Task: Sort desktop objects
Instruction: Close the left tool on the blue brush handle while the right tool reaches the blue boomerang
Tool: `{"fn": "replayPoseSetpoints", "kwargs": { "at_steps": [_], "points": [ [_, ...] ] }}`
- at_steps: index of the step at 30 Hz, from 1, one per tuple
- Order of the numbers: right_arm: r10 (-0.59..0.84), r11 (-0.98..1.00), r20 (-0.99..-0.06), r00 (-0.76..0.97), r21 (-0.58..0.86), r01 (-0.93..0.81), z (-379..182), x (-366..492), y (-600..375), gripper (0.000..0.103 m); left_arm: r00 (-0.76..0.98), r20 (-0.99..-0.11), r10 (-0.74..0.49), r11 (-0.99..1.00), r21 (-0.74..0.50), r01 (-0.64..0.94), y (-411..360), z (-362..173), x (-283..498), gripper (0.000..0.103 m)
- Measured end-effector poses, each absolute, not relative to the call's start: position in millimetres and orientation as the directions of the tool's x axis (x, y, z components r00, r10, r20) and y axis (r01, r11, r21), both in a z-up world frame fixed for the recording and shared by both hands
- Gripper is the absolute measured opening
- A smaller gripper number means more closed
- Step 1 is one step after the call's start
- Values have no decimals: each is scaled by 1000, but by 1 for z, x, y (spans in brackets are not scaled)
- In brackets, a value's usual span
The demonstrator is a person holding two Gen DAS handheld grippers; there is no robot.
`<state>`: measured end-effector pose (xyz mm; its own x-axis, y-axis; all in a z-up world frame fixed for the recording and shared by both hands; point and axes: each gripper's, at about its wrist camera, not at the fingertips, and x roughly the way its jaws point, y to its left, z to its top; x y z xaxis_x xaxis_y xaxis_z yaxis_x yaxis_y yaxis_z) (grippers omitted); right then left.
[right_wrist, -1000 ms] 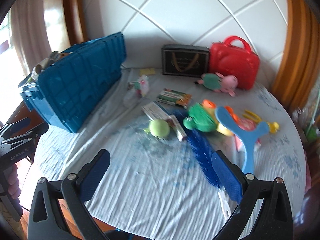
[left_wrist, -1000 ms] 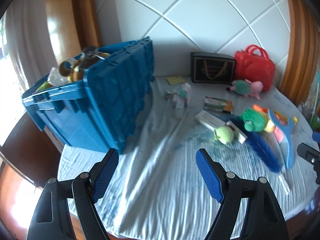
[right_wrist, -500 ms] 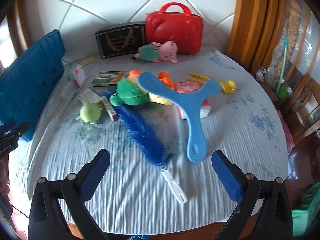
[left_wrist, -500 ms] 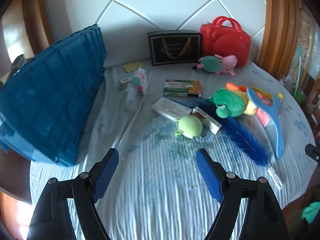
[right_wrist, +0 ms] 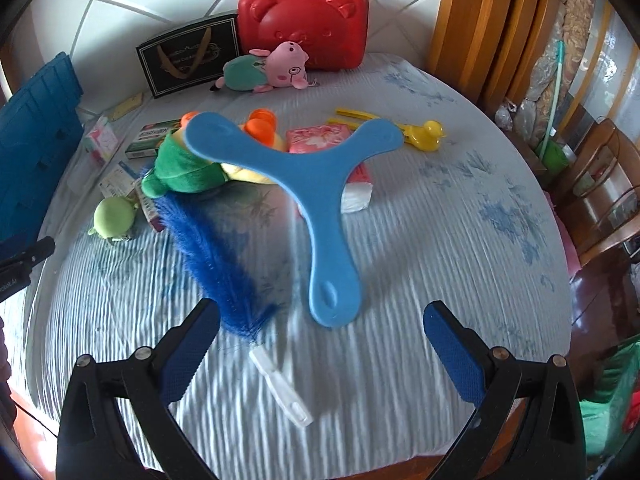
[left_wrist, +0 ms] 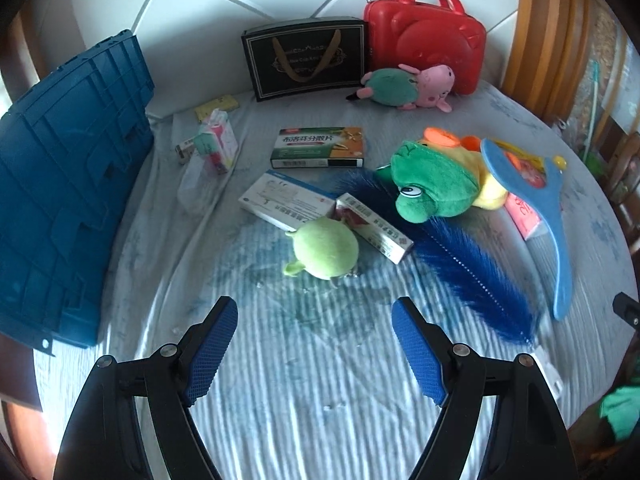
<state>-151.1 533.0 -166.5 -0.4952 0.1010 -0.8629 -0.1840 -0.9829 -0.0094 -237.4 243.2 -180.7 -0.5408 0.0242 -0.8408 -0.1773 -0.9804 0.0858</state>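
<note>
Left wrist view: left gripper (left_wrist: pixel 314 344) wide open, nothing held, over table's (left_wrist: pixel 280 380) near edge; pale green plush (left_wrist: pixel 326 253) just beyond, mid-table; blue crate (left_wrist: pixel 64 200) at left edge. Right wrist view: right gripper (right_wrist: pixel 320 344) wide open, empty, w/ blue feather (right_wrist: pixel 212 256) & blue boomerang (right_wrist: pixel 308 188) close ahead near front edge.

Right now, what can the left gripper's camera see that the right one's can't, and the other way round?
Only the left view shows the white and blue medicine box whole. Only the right view shows the yellow duck clip and the wooden chairs. Both show the blue boomerang, blue feather, light green plush, red case and blue crate.
</note>
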Motion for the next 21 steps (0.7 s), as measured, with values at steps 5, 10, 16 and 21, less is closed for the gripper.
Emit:
{"fn": "replayPoseSetpoints", "kwargs": {
  "at_steps": [5, 10, 16, 21],
  "points": [
    [10, -997, -865, -502, 27, -66, -180, -188, 572, 103, -536, -843, -41, -994, 87, -61, 284, -194, -241, 80],
    [-95, -994, -887, -452, 60, 90, -199, -221, 602, 103, -477, -875, -86, -996, 71, 50, 326, -217, -241, 80],
    [-149, -982, -904, -401, 87, 170, -216, -238, 624, 103, -434, -896, -97, -990, 43, 133, 373, -245, -250, 80],
    [-175, -977, -897, -407, 109, 181, -230, -252, 618, 103, -387, -910, -147, -980, 80, 184, 397, -276, -257, 80]
  ]
}}
